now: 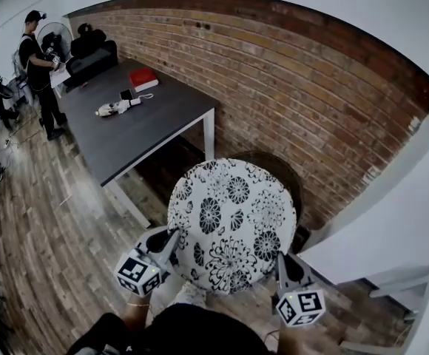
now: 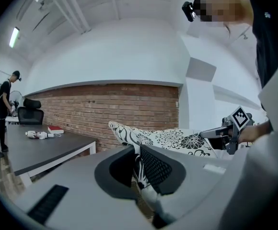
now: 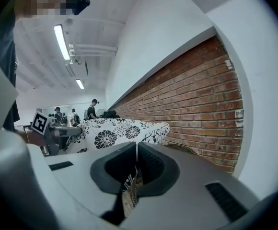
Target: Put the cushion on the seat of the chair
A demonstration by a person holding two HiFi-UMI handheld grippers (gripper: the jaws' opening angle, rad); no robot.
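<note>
Left gripper (image 1: 176, 237) clamped on the floral cushion (image 1: 231, 224) edge, right gripper (image 1: 279, 261) clamped on the opposite edge, cushion hung flat between both, dark chair (image 1: 277, 170) lay just beyond the jaws, partly under the cushion, brick wall (image 1: 311, 87) ahead.

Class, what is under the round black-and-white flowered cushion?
Only the far rim of a dark round woven chair shows beyond the round black-and-white flowered cushion; the cushion covers its seat.

I recorded that the cushion (image 1: 231, 224), ahead of the left gripper (image 1: 174, 239) and right gripper (image 1: 281, 260), hid most of the chair (image 1: 285, 176) beyond it; the white object (image 1: 117, 107) on the far table (image 1: 163, 117) was too small to identify.
</note>
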